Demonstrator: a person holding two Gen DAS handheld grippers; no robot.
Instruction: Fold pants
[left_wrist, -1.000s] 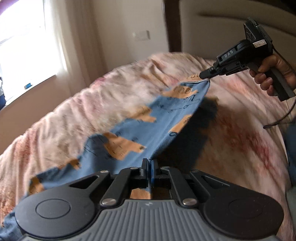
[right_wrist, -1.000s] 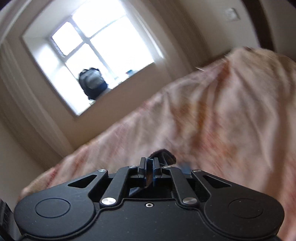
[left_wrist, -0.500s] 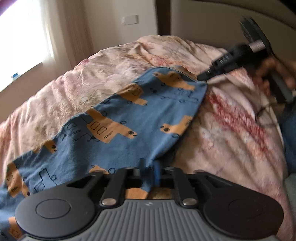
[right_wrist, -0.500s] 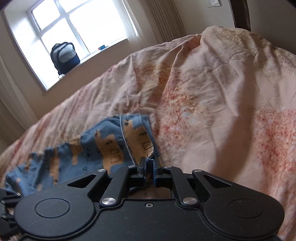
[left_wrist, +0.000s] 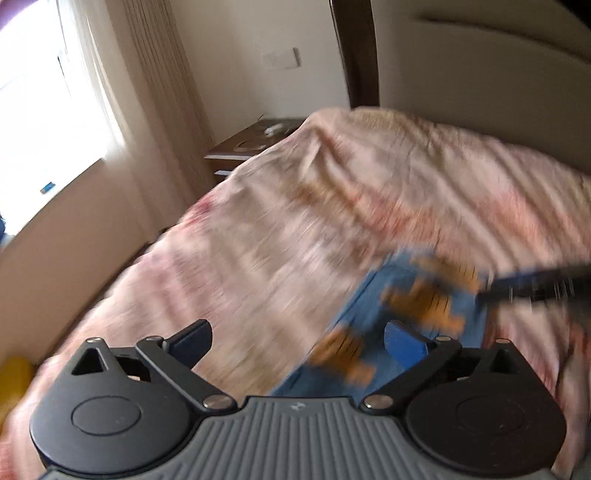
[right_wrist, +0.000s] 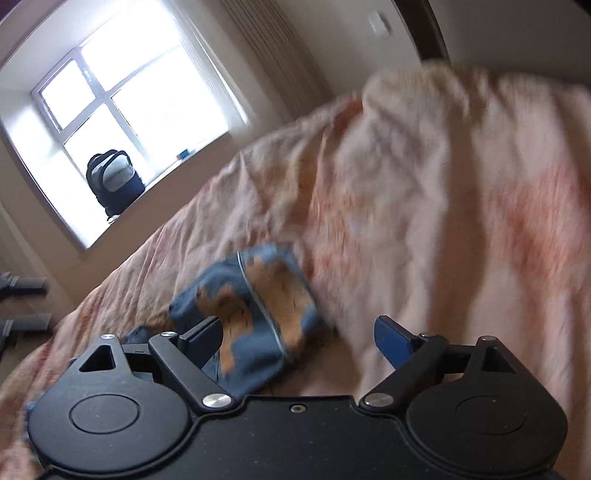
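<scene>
The blue pants (right_wrist: 258, 295) with orange prints lie bunched on the pink floral bedcover (right_wrist: 424, 206). My right gripper (right_wrist: 297, 338) hangs just above them with its jaws opening wide. Cloth shows in the left half of the gap, and neither pad presses on it. In the blurred left wrist view the pants (left_wrist: 406, 314) sit low at the right. My left gripper (left_wrist: 298, 341) is also opening, with its fingers far apart and nothing pinched. The right gripper (left_wrist: 535, 284) shows there as a dark blur at the pants' far edge.
A padded headboard (left_wrist: 480, 74) and a dark bedpost (left_wrist: 356, 55) stand behind the bed. A wooden nightstand (left_wrist: 251, 147) is beside it, near the curtain. A dark backpack (right_wrist: 112, 181) rests on the windowsill. Something yellow (left_wrist: 13, 384) lies at the bed's left edge.
Both grippers went from shut on the pants to wide open. The pants dropped from stretched in the air onto the bed. The left gripper swung away, leaving the pants at its right.
</scene>
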